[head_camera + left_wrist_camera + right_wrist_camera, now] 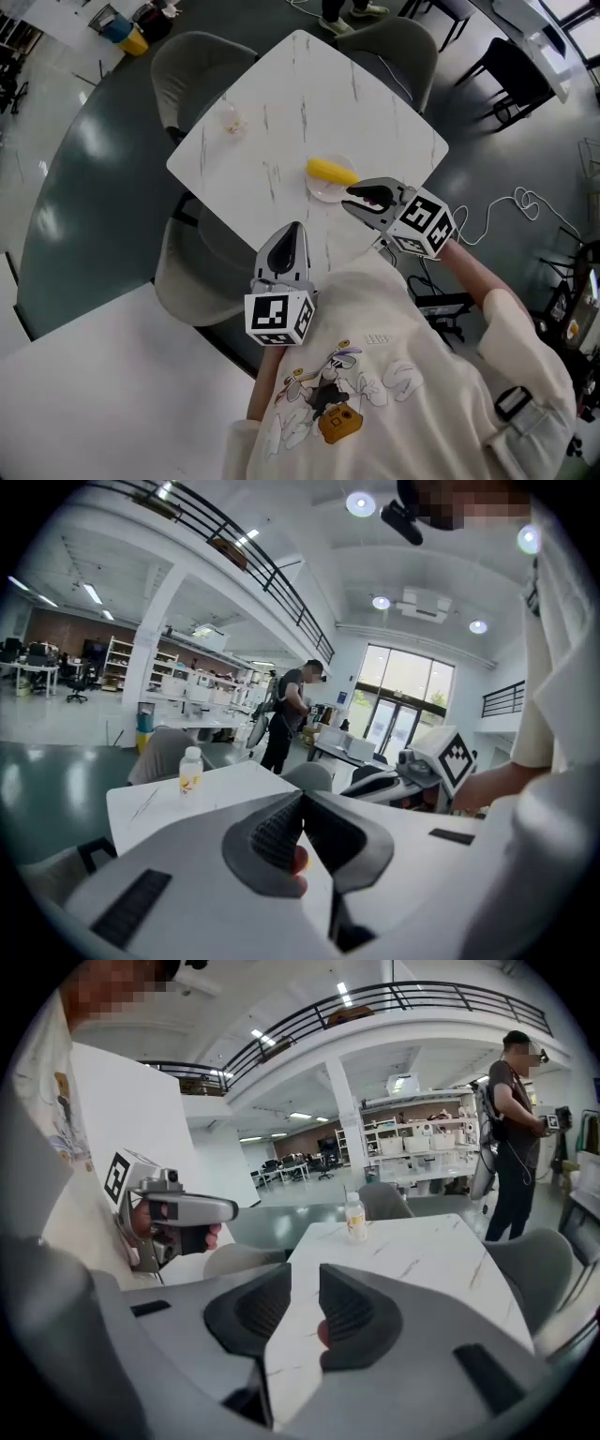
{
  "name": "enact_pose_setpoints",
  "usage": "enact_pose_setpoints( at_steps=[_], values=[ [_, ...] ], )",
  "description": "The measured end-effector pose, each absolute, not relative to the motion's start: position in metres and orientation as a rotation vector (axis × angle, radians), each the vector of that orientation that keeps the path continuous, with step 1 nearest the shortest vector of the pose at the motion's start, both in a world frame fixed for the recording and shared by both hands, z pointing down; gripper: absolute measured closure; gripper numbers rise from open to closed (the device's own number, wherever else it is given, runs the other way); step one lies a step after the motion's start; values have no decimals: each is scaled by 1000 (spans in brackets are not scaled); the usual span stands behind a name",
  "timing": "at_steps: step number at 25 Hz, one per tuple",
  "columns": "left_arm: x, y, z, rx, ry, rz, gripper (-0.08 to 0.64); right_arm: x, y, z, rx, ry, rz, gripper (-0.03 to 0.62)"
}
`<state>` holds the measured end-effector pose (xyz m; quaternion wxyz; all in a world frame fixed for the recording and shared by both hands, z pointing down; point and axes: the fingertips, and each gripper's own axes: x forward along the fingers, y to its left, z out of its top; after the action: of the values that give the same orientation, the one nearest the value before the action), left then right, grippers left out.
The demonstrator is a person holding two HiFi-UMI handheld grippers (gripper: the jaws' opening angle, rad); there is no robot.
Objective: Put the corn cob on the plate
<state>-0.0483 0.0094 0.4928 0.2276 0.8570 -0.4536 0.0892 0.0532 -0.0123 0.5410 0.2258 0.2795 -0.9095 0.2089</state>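
The yellow corn cob [331, 172] lies on a small white plate [322, 194] near the right front edge of the white marble table [281, 112]. My right gripper [352, 200] hovers just right of the plate, a little above the table; its jaws stand apart with nothing between them [305, 1283]. My left gripper [294, 231] is held over the table's front corner, jaws closed tip to tip and empty [302, 803]. Neither gripper view shows the corn or the plate. The left gripper view shows the right gripper [380, 785] at its right.
A small bottle [231, 120] with a yellow label stands near the table's far left edge. Grey chairs [192, 66] stand round the table, one [202, 272] below my left gripper. A person [516, 1119] stands beyond the table. A cable [511, 211] lies on the floor.
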Motion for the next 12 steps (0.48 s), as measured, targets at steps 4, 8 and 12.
enact_pose_setpoints(
  at_steps=[4, 8, 12],
  values=[
    [-38, 16, 473, 2464, -1209, 263, 552, 43, -5, 497, 734, -2553, 527, 495],
    [-40, 18, 467, 2474, -1192, 240, 552, 26, 5, 473, 729, -2594, 452, 494],
    [-46, 20, 457, 2479, -1209, 237, 552, 7, 19, 452, 725, -2648, 421, 495]
  ],
)
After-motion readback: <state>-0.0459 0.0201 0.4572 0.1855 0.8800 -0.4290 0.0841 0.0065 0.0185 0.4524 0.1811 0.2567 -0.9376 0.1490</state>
